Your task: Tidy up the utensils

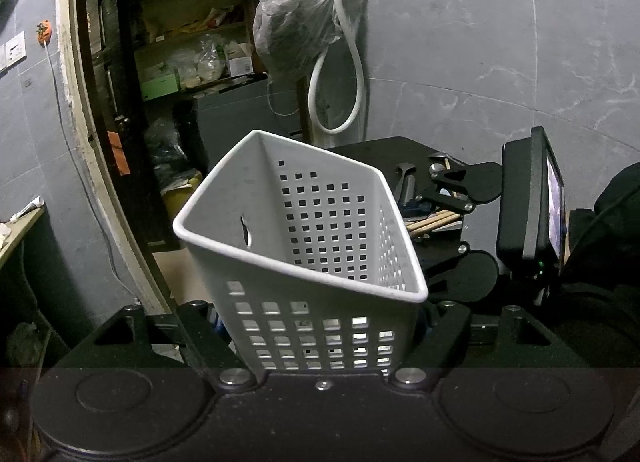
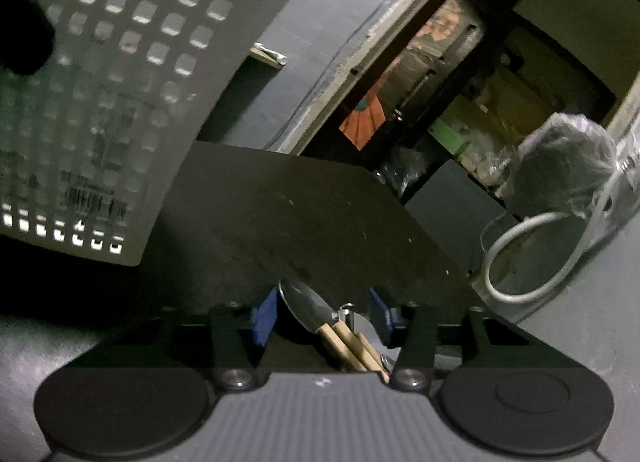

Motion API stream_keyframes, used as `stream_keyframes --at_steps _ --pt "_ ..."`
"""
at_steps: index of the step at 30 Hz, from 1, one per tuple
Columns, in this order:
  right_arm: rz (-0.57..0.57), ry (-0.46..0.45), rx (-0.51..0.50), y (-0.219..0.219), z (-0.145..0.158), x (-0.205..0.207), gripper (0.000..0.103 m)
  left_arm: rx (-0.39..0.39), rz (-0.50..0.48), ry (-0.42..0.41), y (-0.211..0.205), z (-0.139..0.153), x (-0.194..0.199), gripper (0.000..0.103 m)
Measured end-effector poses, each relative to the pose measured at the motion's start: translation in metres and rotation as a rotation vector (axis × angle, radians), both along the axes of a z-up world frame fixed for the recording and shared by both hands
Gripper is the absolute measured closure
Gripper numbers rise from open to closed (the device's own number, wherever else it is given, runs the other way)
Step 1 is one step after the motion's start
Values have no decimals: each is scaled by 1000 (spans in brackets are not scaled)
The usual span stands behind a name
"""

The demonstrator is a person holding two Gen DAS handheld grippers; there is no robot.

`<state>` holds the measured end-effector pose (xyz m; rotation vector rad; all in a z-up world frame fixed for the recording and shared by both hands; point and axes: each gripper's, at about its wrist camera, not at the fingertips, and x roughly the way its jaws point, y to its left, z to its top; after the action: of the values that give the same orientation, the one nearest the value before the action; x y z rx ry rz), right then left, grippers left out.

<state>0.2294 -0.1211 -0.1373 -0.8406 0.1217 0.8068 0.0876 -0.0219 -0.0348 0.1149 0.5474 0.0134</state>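
A white perforated plastic basket [image 1: 312, 246] is held tilted in the air by my left gripper [image 1: 320, 326], whose jaws are shut on its lower wall. The basket's inside looks empty. It also shows in the right wrist view [image 2: 120, 82] at upper left, seen from the side and underside. My right gripper [image 2: 322, 314] holds a bundle of wooden-handled utensils [image 2: 348, 342], with a metal blade [image 2: 308, 306] sticking forward between the blue pads [image 2: 266, 318]. In the left wrist view the right gripper [image 1: 444, 198] sits just right of the basket's rim with the wooden handles [image 1: 430, 220].
A black round table [image 2: 304, 222] lies under both grippers. Behind it are a dark open doorway with cluttered shelves [image 1: 188, 42], a plastic bag [image 1: 296, 26] hanging from a tap, a white hose loop [image 1: 340, 94] and a grey tiled wall [image 1: 500, 42].
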Motion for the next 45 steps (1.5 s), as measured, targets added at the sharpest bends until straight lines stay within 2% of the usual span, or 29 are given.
stream_keyframes --at_steps 5,10,13,19,23,31,35,42,45 --pt "32 4 -30 1 -4 -8 72 -1 2 -1 0 0 0 24" --pt "65 25 -49 0 -4 -14 94 -2 3 0 1 -1 -1 24" --pt "61 28 -21 -1 0 -18 100 -3 -2 3 3 0 -1 24" --pt "37 62 56 -6 20 -18 102 -3 -9 3 3 -1 0 24" --pt "2 148 170 -16 49 -14 102 -3 -13 2 4 -2 2 24" --pt "-95 446 513 -55 112 9 102 -3 -21 -1 5 -4 3 24" --pt "-161 549 675 -82 136 23 102 -3 -23 -4 6 -5 4 24" --pt "-248 640 936 -117 176 37 102 -2 -30 -9 5 -7 5 24" --pt "-233 673 995 -127 183 36 102 -2 -34 -9 5 -6 6 24"
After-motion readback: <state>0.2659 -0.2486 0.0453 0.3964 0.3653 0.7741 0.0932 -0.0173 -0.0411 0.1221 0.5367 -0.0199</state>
